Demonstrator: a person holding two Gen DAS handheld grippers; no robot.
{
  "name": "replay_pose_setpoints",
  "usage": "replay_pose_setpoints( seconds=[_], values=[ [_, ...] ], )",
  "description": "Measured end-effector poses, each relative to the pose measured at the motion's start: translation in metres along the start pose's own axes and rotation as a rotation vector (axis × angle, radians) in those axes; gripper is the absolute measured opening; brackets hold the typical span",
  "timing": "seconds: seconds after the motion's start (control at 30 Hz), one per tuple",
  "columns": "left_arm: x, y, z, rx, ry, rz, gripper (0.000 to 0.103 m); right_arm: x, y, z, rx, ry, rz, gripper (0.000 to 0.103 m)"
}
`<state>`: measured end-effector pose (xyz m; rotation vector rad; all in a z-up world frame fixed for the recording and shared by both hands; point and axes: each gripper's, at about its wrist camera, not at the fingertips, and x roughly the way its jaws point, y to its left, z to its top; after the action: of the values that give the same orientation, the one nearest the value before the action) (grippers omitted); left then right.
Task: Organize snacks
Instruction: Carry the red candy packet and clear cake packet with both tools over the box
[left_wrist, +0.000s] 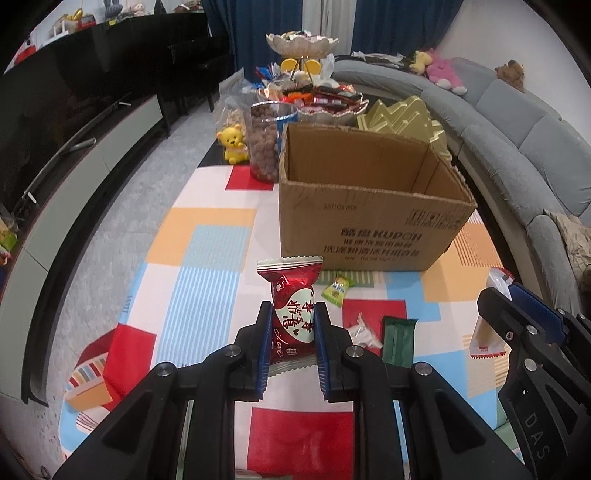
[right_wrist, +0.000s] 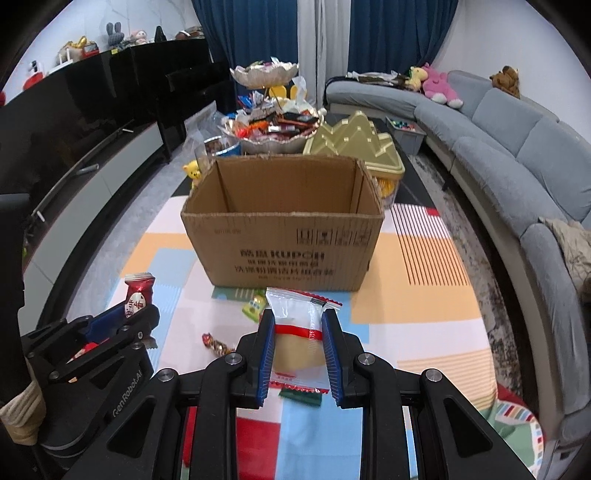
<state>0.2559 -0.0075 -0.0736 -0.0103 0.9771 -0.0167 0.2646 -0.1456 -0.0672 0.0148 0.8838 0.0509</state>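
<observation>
At about nine o'clock of the scene the left claw (left_wrist: 291, 321) is clamped on a red snack packet (left_wrist: 291, 295), which stands upright between the blue pads (left_wrist: 264, 347) and clear of the table (left_wrist: 207, 258); the pads pinch only the lower half, so the puffed wrapper could slide out if the grip slackens on the way over. Below it, at about four o'clock from the red packet, a green candy (left_wrist: 337, 291), a white wrapper (left_wrist: 364, 330) and a dark green bar (left_wrist: 399, 341) lie loose on the patterned cloth; a low pass could sweep them off. At twelve o'clock sits the open cardboard box (right_wrist: 284, 240), apparently the destination, its inside not visible from here; its near rim stands high, and a packet carried too low would catch that rim and fold or drop short. Behind it, at about one o'clock, a gold tin (right_wrist: 354, 144) and a heaped snack bowl (right_wrist: 273, 136) crowd the far side; an overshoot could knock them. At three o'clock the right claw (right_wrist: 298, 334) is closed on a clear cake packet (right_wrist: 299, 332), held upright off the table; both claws are close together and aimed at one opening, so they could collide above the box.
</observation>
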Motion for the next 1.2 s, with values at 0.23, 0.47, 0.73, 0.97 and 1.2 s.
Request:
replay_pose_setpoints(
  seconds=[0.23, 0.47, 0.73, 0.97, 1.2],
  values=[
    [-0.009, -0.002, 0.017, 0.017, -0.048, -0.022, 0.022, -0.009, -0.001, 0.018, -0.021, -0.065, -0.014, 0.027],
    [-0.014, -0.007, 0.034, 0.042, -0.085, -0.036, 0.022, -0.011, -0.005, 0.036, -0.024, -0.100, -0.022, 0.027],
    [-0.019, -0.014, 0.062, 0.067, -0.141, -0.059, 0.022, -0.015, -0.011, 0.059, -0.024, -0.136, -0.022, 0.027],
    [-0.025, -0.012, 0.089, 0.073, -0.198, -0.067, 0.022, -0.015, -0.017, 0.081, -0.018, -0.170, -0.023, 0.027],
    [-0.017, -0.014, 0.110, 0.084, -0.206, -0.074, 0.022, -0.010, -0.019, 0.100, -0.031, -0.192, -0.021, 0.027]
  ],
)
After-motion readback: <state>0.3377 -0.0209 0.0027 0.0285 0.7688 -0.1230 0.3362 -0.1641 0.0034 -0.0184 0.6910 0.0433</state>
